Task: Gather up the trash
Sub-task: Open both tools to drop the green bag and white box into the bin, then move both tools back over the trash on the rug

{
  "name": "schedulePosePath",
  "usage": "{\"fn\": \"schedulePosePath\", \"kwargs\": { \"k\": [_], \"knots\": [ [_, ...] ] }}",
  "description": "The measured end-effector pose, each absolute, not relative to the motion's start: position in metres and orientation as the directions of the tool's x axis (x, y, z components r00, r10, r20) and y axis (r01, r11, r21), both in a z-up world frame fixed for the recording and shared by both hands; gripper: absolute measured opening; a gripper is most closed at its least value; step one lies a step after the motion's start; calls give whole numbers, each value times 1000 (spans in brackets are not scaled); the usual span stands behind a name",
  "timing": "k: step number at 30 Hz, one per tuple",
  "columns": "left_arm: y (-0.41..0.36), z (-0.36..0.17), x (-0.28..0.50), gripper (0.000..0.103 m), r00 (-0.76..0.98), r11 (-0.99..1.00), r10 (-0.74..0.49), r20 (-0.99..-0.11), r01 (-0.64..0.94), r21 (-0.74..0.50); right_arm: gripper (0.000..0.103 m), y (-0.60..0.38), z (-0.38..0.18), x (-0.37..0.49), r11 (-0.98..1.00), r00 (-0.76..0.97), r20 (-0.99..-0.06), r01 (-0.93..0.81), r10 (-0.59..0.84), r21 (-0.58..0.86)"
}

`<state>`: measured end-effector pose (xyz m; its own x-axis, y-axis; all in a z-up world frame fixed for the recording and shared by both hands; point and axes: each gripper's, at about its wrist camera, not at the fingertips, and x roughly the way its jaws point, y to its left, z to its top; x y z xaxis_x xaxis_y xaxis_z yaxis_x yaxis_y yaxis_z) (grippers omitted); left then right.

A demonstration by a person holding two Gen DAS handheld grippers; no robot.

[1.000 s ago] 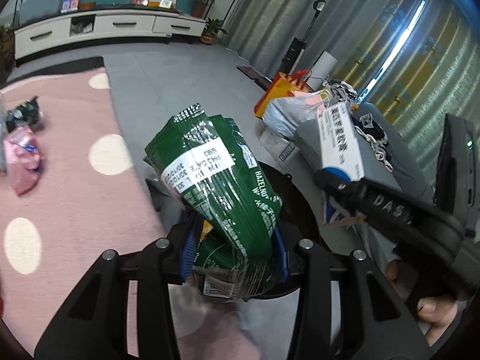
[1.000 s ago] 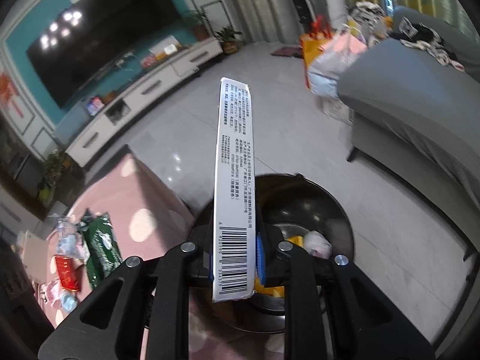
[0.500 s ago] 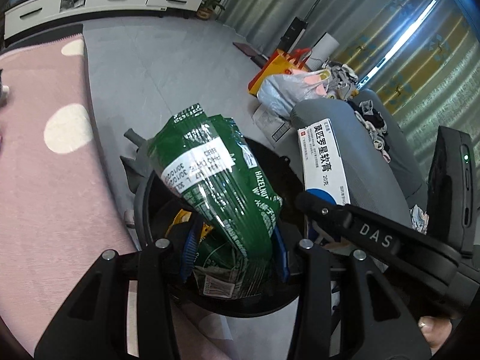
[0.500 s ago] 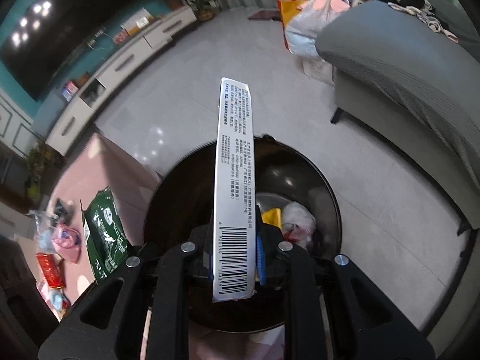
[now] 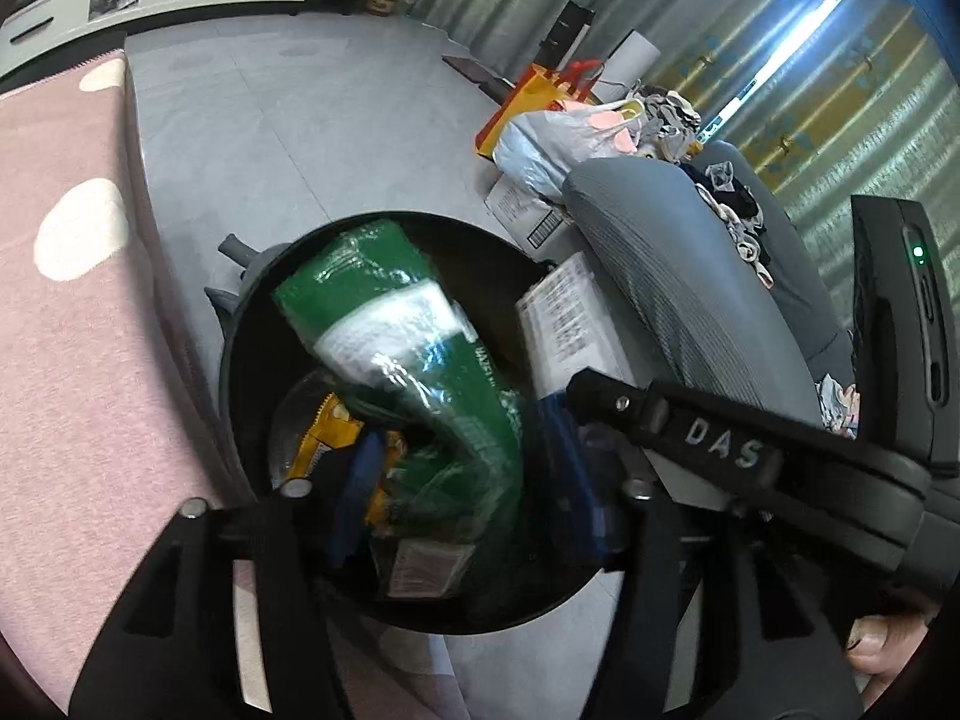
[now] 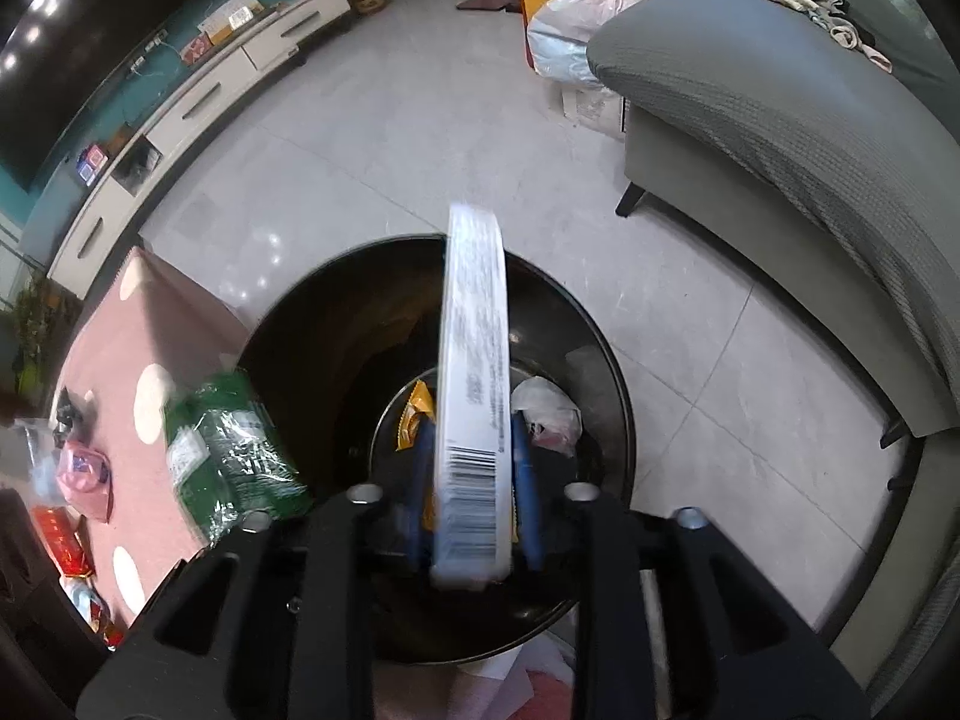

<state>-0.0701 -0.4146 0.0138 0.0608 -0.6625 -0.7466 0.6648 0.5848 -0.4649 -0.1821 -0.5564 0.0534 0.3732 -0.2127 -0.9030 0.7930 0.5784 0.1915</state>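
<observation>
A black round bin (image 5: pixel 231 336) stands on the floor under both grippers. The left gripper (image 5: pixel 465 492) hangs over it with jaws opening. A green snack bag (image 5: pixel 420 360) is blurred between the blue pads and slipping loose into the bin. In the right wrist view, the right gripper (image 6: pixel 471 480) is also opening over the bin (image 6: pixel 336 258). A long white box (image 6: pixel 474 372) with a barcode sits blurred between its pads, with small gaps on both sides. The green bag (image 6: pixel 222 450) shows at the bin's left edge. A yellow wrapper (image 6: pixel 414 414) and crumpled white paper (image 6: pixel 546 408) lie inside.
A grey sofa (image 6: pixel 780 120) stands close on the right of the bin. A pink dotted rug (image 5: pixel 78 330) lies on the left, with several wrappers (image 6: pixel 78 468) on it. Plastic and orange bags (image 5: pixel 558 132) sit beyond the sofa. A white TV cabinet (image 6: pixel 198 96) lines the far wall.
Both grippers came down closer over the bin and their jaws widened. The green bag and the white box, held firmly before, now slip downward and look blurred.
</observation>
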Motion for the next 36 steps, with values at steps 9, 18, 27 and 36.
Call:
{"fn": "schedulePosePath", "kwargs": {
  "k": [9,18,27,36],
  "knots": [
    [-366,50,-64,96,143,585,-722,-676,648,-488,74,-538,87,-181,622,474,-840,750,-266,226],
    [-248,106,-44,100,444,747,-652,-615,518,-418,93,-487,124,-153,727,600,-756,637,-261,255],
    [-105,112,-23,100,622,895,-445,-645,273,-353,97,-424,148,-114,829,728,-674,450,-127,331],
    [-40,33,-2,99,525,876,-469,-710,171,-452,97,-353,118,-51,902,707,-707,323,-27,288]
  ]
}}
